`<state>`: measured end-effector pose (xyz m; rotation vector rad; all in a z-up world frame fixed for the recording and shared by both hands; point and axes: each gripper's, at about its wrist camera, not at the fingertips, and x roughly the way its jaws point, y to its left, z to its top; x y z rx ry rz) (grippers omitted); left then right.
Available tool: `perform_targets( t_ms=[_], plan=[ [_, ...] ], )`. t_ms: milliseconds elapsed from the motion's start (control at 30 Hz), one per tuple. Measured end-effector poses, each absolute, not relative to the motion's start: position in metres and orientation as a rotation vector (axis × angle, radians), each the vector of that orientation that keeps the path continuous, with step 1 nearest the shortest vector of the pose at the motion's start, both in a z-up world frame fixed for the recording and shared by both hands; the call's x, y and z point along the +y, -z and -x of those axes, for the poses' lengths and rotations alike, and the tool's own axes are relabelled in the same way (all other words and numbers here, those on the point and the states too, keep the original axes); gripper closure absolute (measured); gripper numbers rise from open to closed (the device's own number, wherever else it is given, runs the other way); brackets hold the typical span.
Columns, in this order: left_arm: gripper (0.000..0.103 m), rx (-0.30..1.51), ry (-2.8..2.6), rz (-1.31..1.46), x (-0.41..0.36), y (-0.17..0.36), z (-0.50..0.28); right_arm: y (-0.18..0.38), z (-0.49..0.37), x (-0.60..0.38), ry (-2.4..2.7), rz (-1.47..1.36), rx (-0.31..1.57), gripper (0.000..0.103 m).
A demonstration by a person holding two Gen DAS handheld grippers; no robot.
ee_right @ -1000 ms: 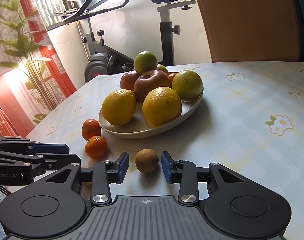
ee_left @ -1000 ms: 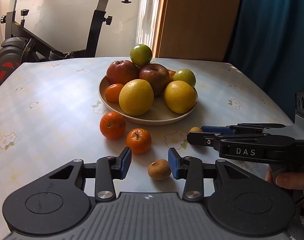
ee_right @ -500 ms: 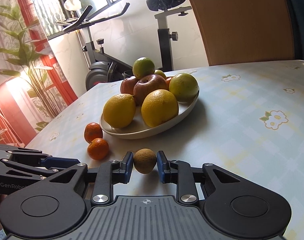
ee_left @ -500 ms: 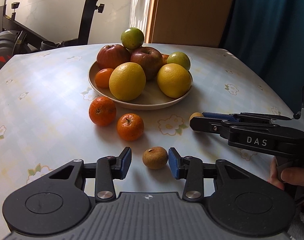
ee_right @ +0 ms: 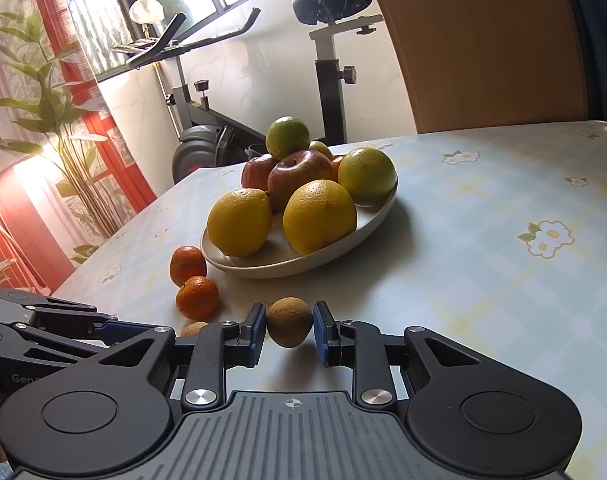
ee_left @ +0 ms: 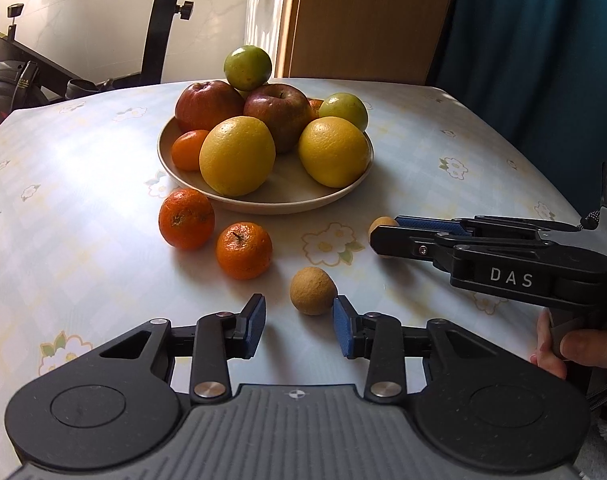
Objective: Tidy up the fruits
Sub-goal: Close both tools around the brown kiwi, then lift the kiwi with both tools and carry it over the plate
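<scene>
A pale bench [ee_left: 83,208] with a checked, flower-printed cover fills the scene, an exercise bike [ee_right: 323,60] standing behind it by the window and a leafy plant [ee_right: 51,120] off to the side. Right hand-held gripper [ee_right: 289,326] first: its blue pads are pressed against both sides of a small brown fruit [ee_right: 289,328], and that fruit sits low over the bench, its underside hidden in shadow so whether it rests on the cover cannot be told. Over to the left hand-held gripper [ee_left: 299,324]: wide open, nothing between its pads, with a second small brown fruit [ee_left: 313,290] lying on the bench just ahead, close to the right-side pad and outside the gap. Moving outward, two small oranges [ee_left: 244,250] lie loose on the bench, just beside each other and near the front rim of the plate [ee_left: 263,200]. The plate itself is heaped: two big yellow citrus fruits [ee_left: 237,155] at the front, a little orange tucked at the left edge, two red apples [ee_left: 278,115] behind, and green fruits [ee_left: 247,66] at the back, one perched on top of the pile. From the left wrist view the right hand-held gripper reaches in from the right side, a hand [ee_left: 575,350] around its grip.
</scene>
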<state>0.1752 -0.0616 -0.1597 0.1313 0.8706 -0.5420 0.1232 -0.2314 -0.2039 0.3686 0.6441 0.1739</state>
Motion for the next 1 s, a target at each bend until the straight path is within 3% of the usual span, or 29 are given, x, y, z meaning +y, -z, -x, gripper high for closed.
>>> perform_targets(
  t_ms=[567,667,1000],
  plan=[
    [0.064,0.871,0.571,-0.120,-0.071,0.163,-0.186,0.205,-0.124,-0.235,-0.155,-0.382,0.636,0.080],
    [0.073,0.866,0.583,-0.119,-0.072,0.164,-0.188,0.205,-0.124,-0.235,-0.155,-0.382,0.636,0.080],
    [0.073,0.811,0.595,-0.073,-0.064,0.155,-0.177,0.205,-0.124,-0.235,-0.155,-0.382,0.636,0.080]
  ],
)
